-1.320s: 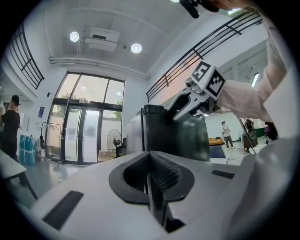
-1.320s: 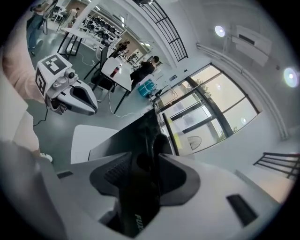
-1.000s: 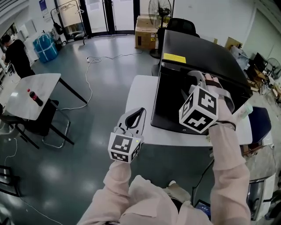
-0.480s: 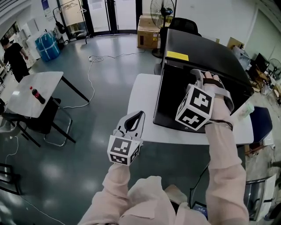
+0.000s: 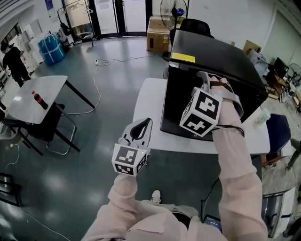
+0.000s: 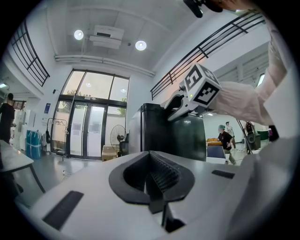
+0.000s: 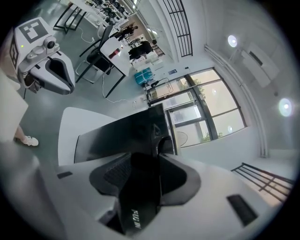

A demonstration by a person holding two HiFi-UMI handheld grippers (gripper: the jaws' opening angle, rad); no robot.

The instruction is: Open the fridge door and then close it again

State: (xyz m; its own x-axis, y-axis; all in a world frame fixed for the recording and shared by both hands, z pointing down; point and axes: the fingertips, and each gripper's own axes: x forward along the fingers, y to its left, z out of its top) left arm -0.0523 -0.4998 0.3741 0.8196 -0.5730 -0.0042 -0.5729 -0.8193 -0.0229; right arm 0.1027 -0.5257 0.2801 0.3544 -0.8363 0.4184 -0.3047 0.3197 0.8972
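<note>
A black fridge (image 5: 221,59) is standing on a white table (image 5: 146,113), with a chair (image 5: 195,26), a fan (image 5: 175,10) and a cardboard box (image 5: 157,34) behind it. Well to the left, a second table (image 5: 51,89) is carrying a bottle (image 5: 40,100). The right gripper (image 5: 204,79), arm stretched forward and tipping downward, is clamping the fridge door (image 5: 176,103) at its top edge, its jaws having just tightened slightly. The left gripper (image 5: 146,123) is hovering level off the table's near left corner, jaws pressed together on nothing.

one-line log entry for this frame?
right hand-held gripper: shut on fridge door edge | left hand-held gripper: shut, empty, in front of table | door: no gap visible
</note>
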